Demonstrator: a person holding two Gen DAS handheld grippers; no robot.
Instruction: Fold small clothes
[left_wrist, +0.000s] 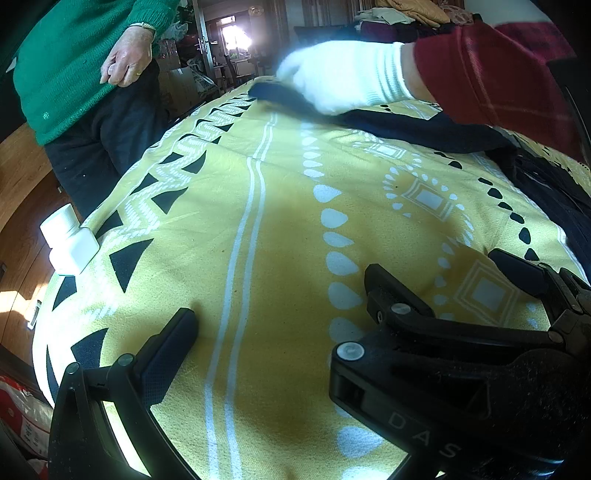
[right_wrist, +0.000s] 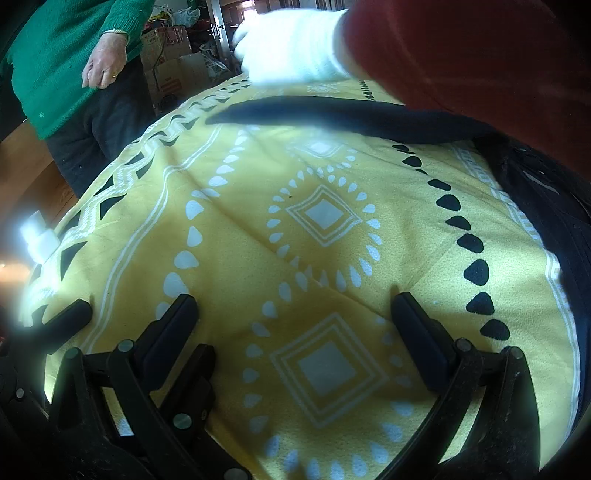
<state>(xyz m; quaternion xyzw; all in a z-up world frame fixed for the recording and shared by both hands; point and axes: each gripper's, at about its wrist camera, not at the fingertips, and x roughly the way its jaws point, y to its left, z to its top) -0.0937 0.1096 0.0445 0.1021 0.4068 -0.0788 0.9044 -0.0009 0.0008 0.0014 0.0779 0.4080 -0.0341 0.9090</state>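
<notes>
A dark garment (right_wrist: 332, 114) lies along the far side of the yellow patterned cloth (right_wrist: 229, 236), its right end hidden under a red sleeve (right_wrist: 480, 62); a blurred white-gloved hand (left_wrist: 340, 74) presses it. Nearer on that cloth, the left gripper (left_wrist: 280, 299) and right gripper (right_wrist: 295, 306) gape wide, empty. A person in a green sweater (left_wrist: 74, 62) stands beyond its left edge.

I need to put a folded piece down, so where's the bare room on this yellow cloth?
Free: the middle of the yellow cloth, between the open hand-held grippers and the dark garment. Crowded: the far end under the gloved hand, and the right edge with dark clothes.
</notes>
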